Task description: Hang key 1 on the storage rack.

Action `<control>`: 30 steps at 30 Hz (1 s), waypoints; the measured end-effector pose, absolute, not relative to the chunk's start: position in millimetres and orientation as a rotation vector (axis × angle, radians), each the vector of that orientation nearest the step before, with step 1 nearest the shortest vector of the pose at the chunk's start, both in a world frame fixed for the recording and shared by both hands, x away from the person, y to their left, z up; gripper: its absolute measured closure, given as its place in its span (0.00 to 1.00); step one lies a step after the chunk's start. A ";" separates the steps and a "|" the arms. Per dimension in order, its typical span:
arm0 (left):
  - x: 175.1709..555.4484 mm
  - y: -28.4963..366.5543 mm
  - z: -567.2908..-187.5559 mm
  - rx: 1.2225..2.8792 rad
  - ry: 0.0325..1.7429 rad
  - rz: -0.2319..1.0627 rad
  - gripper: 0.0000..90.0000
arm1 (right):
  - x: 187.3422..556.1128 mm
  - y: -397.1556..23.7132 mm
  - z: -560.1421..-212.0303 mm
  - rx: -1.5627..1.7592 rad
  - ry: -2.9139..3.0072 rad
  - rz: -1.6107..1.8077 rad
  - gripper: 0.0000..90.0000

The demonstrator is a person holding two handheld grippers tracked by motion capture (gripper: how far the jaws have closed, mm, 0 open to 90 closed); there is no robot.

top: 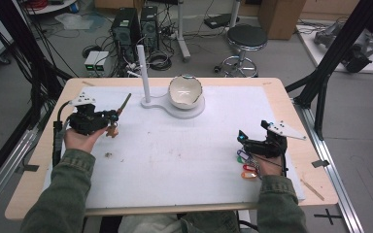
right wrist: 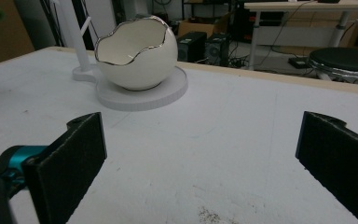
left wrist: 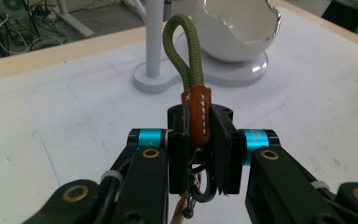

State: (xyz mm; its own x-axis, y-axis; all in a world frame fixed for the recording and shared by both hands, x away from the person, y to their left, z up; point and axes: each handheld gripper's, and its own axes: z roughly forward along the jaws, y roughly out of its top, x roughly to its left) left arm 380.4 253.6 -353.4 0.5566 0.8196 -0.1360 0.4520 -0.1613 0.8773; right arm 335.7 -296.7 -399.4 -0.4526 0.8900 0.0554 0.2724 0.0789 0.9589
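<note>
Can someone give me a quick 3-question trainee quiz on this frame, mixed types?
1. True or false: the left gripper is shut on the keychain strap, with the strap's green cord loop sticking out beyond the fingers.
2. Multiple choice: what sits on the round end of the white stand? A) a metal cup B) an egg-shaped white bowl C) a stack of plates
3. Short answer: are the right gripper's fingers open or shut, and is anything between them?

Key
1. True.
2. B.
3. Open, wide apart; only the bare white table cover shows between them.
</note>
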 end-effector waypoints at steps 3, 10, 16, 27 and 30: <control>387.2 257.9 -340.4 1.783 1.061 0.494 0.86 | 335.5 -296.8 -399.2 1.150 1.789 1.391 0.01; 396.3 262.0 -330.1 1.754 1.076 0.496 0.86 | 334.8 -298.7 -398.5 1.159 1.777 1.390 0.01; 402.9 268.8 -329.4 1.702 1.080 0.487 0.86 | 334.6 -299.0 -398.4 1.161 1.775 1.387 0.01; 429.2 277.3 -317.8 1.723 1.147 0.524 0.86 | 336.0 -298.5 -399.2 1.161 1.781 1.380 0.01; 438.5 280.7 -315.5 1.720 1.168 0.517 0.86 | 335.8 -299.1 -399.1 1.158 1.781 1.381 0.01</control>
